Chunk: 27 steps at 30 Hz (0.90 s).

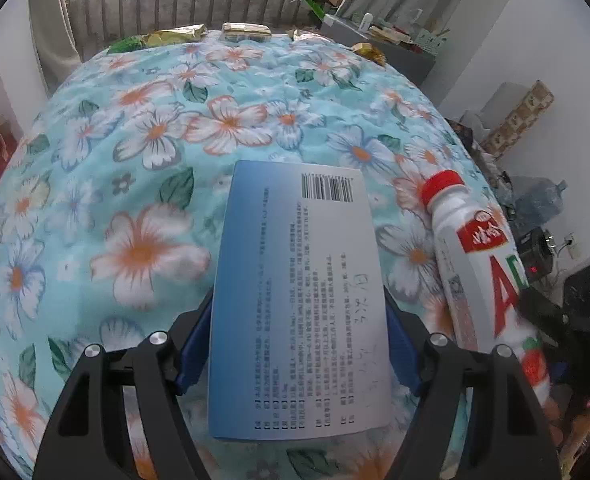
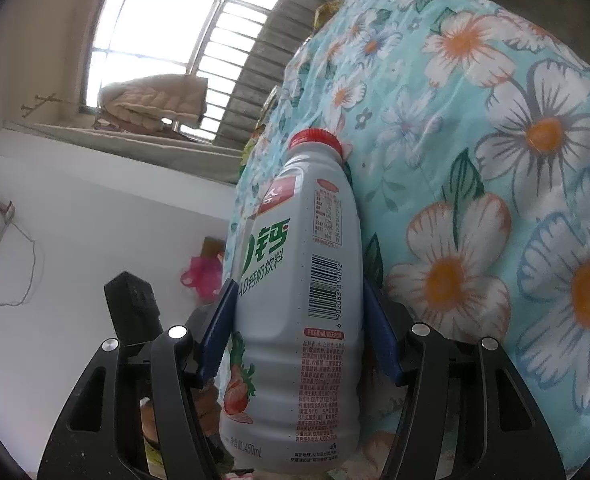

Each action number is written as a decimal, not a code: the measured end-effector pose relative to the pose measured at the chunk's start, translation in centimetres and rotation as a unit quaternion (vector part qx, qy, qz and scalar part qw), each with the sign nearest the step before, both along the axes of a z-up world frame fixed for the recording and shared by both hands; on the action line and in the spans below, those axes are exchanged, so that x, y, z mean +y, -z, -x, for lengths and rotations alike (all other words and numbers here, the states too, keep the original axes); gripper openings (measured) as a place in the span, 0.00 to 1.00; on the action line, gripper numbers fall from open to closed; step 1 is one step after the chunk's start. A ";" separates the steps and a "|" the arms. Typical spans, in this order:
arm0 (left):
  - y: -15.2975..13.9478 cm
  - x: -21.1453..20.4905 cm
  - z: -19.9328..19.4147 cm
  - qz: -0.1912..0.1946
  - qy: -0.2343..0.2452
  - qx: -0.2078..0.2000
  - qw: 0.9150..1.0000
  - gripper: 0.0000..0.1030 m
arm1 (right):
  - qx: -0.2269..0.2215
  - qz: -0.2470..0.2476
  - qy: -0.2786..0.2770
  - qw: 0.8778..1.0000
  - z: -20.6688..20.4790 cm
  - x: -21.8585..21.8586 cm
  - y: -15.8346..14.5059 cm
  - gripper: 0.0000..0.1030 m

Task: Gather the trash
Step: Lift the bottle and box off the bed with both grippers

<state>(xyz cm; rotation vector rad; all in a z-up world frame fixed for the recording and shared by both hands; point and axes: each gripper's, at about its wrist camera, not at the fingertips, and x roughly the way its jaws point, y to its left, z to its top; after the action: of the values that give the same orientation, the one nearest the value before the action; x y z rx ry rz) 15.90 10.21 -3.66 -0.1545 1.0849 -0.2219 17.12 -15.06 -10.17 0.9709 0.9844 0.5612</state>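
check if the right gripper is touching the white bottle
Touching: the right wrist view shows both blue pads of the right gripper pressed against the sides of the white bottle.

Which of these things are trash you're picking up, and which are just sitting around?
Being collected:
- blue-and-white box, held in the left gripper
- white drink bottle with a red cap, held in the right gripper
- likely next: shiny wrappers at the far edge

Just lying about:
- flowered blanket
- big water jug
- beige bedding on the windowsill

Turquoise floral bedspread (image 1: pixel 175 140), red-capped white bottle (image 2: pixel 295 300)
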 end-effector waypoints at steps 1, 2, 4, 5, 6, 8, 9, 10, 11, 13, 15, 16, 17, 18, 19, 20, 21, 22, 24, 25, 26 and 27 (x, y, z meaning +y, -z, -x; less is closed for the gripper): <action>0.0 0.1 0.4 0.006 0.002 -0.002 1.000 0.70 | 0.003 0.000 0.000 1.000 0.1 0.0 -0.1 0.56; -0.1 0.2 0.7 0.010 0.002 -0.003 1.000 0.70 | 0.005 0.000 0.000 1.000 0.1 0.0 -0.1 0.56; -0.2 0.5 1.3 0.019 0.002 -0.004 1.000 0.70 | 0.008 0.003 -0.002 1.000 0.2 0.0 -0.1 0.56; -0.2 0.6 1.7 0.024 0.002 -0.004 1.000 0.70 | 0.010 0.004 -0.003 1.000 0.3 0.0 -0.2 0.56; -0.3 0.8 2.1 0.028 0.002 -0.004 1.000 0.70 | 0.012 0.006 -0.004 1.000 0.4 -0.1 -0.2 0.56; -0.3 1.0 2.5 0.032 0.003 -0.003 0.999 0.71 | 0.016 0.013 -0.007 1.000 0.7 -0.1 -0.5 0.56; -0.4 1.1 2.7 0.033 0.004 -0.003 0.999 0.71 | 0.018 0.017 -0.008 1.000 0.9 -0.2 -0.6 0.56; -0.4 1.1 3.0 0.033 0.008 -0.004 0.999 0.71 | 0.019 0.018 -0.008 1.000 1.0 -0.3 -0.6 0.56; -0.5 1.2 3.2 0.032 0.010 -0.004 0.999 0.71 | 0.020 0.020 -0.009 1.000 1.2 -0.4 -0.7 0.56; -0.5 1.2 3.3 0.030 0.012 -0.004 0.999 0.72 | 0.022 0.024 -0.012 0.999 1.5 -0.6 -0.8 0.56; -0.6 1.1 3.3 0.028 0.008 -0.003 1.000 0.76 | 0.022 0.035 -0.018 0.999 1.5 -0.6 -1.1 0.57; -0.6 1.1 3.2 0.029 0.006 -0.005 1.000 0.78 | 0.023 0.039 -0.022 0.999 1.4 -0.5 -1.2 0.57; -0.7 1.0 3.2 0.026 0.005 -0.008 1.000 0.79 | 0.024 0.044 -0.025 0.998 1.3 -0.5 -1.4 0.58; -0.7 0.9 3.1 0.020 0.005 -0.012 1.000 0.79 | 0.024 0.051 -0.028 0.998 1.1 -0.4 -1.6 0.59; -0.7 0.7 2.9 0.012 0.005 -0.016 1.000 0.80 | 0.025 0.057 -0.030 0.998 0.9 -0.3 -1.8 0.59; -0.7 0.5 2.7 0.007 0.007 -0.018 1.000 0.80 | 0.026 0.063 -0.033 0.997 0.8 -0.1 -2.0 0.59; -0.6 0.4 2.5 0.003 0.009 -0.018 1.000 0.80 | 0.025 0.068 -0.037 0.997 0.6 0.0 -2.1 0.60; -0.5 0.1 2.3 -0.004 0.012 -0.017 1.000 0.80 | 0.024 0.078 -0.041 0.996 0.5 0.3 -2.2 0.62; -0.2 -0.3 2.1 -0.020 0.021 -0.019 0.999 0.80 | 0.020 0.102 -0.045 0.994 0.3 0.8 -2.6 0.64; 0.0 -0.6 2.1 -0.033 0.025 -0.022 0.999 0.80 | 0.018 0.115 -0.049 0.992 0.2 1.1 -2.7 0.64; 0.1 -0.9 2.0 -0.044 0.029 -0.025 0.998 0.80 | 0.016 0.125 -0.055 0.990 0.1 1.5 -2.8 0.64; 0.2 -1.0 2.1 -0.051 0.031 -0.028 0.998 0.80 | 0.014 0.136 -0.061 0.989 0.0 1.9 -2.9 0.64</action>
<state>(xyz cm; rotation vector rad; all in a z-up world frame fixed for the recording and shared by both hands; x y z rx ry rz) 13.83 9.18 -3.90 -0.0229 1.0448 -0.2250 17.16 -13.17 -7.22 0.6815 1.1178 0.5001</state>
